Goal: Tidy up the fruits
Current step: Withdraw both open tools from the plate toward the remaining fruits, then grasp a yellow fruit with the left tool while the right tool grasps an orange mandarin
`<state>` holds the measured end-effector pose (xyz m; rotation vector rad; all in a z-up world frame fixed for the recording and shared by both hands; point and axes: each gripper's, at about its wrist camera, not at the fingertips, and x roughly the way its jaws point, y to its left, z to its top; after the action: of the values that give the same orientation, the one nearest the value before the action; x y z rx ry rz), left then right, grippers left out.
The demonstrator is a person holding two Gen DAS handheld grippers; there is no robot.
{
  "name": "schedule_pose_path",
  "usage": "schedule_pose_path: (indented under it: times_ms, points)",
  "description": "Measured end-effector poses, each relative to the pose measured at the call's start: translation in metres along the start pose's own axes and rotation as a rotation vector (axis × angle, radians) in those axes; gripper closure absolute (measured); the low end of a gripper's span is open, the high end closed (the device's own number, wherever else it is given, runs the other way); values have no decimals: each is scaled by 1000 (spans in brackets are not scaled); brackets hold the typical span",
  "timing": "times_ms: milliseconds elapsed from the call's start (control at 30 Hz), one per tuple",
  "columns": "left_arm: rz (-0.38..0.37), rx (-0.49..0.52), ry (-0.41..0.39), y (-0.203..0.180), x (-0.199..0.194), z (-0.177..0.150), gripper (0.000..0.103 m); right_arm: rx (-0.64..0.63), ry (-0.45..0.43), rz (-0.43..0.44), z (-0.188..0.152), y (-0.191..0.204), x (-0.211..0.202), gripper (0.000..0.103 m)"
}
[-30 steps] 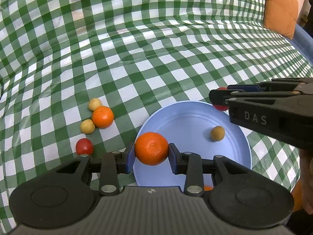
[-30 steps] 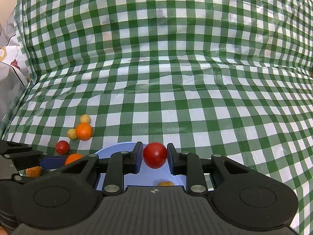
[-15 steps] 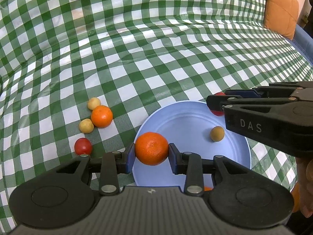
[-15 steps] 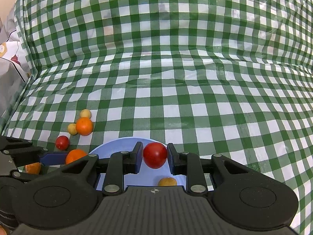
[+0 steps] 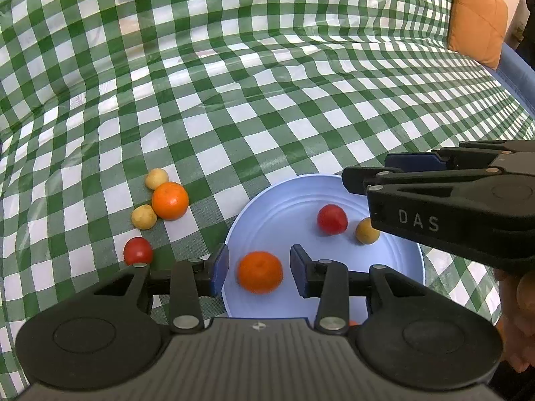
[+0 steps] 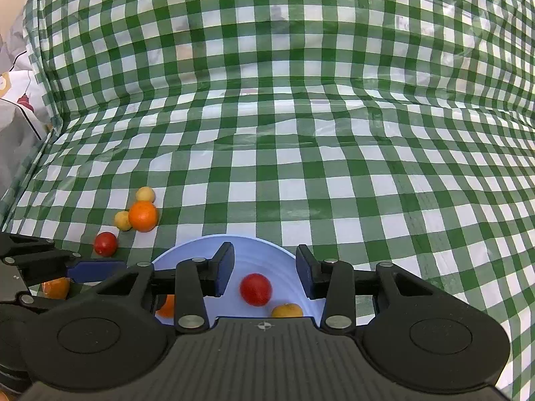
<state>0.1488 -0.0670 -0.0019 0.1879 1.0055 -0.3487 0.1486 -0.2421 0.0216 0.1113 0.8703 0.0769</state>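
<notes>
The landmark is a round pale-blue plastic plate (image 5: 267, 200) lying on a green-and-white checked plastic tablecloth (image 5: 267, 83). To the plate's left, on the cloth, sits a cluster of four fruits: one orange mandarin (image 5: 170, 200), two small yellowish round fruits (image 5: 156, 178) (image 5: 143, 217) touching or just beside it, and one small red tomato (image 5: 138, 251) nearest the plate's rim. On the plate lie three fruits in clear sight: one orange mandarin (image 5: 260, 271), one red tomato (image 5: 331, 219) and one yellowish round fruit (image 5: 366, 230); a further orange scrap shows at the plate's near edge, too hidden to identify. The left gripper (image 5: 259, 270) has just been opening, its blue pads released with gaps either side of the mandarin between them. The right gripper (image 6: 264, 269) has likewise just been opening, pads clear of the tomato (image 6: 255, 289) below. The right gripper's black body overhangs the plate's right side and reads "DAS". An orange cushion (image 5: 478, 16) lies far beyond the plate, at the right.
</notes>
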Motion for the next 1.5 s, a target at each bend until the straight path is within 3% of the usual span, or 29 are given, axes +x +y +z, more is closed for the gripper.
schedule_pose_path:
  times_ms: [300, 567, 633, 800, 1100, 1333, 1500]
  points:
    - [6, -8, -3, 2, -1, 1, 58, 20, -9, -20, 1, -1, 2, 60]
    - [7, -67, -28, 27, -11, 8, 80, 55, -41, -13, 8, 10, 3, 60]
    - [8, -89, -42, 38, -16, 12, 80, 54, -52, -6, 11, 16, 4, 61]
    - [38, -208, -77, 86, -32, 20, 80, 73, -100, 15, 17, 27, 1, 76]
    - [64, -372, -78, 152, -47, 11, 80, 103, -132, 84, 25, 44, 2, 76]
    - [44, -394, -48, 167, -36, -9, 80, 122, -99, 151, 28, 69, 20, 76]
    - [23, -406, 16, 175, -13, -17, 80, 181, -36, 213, 25, 76, 36, 75]
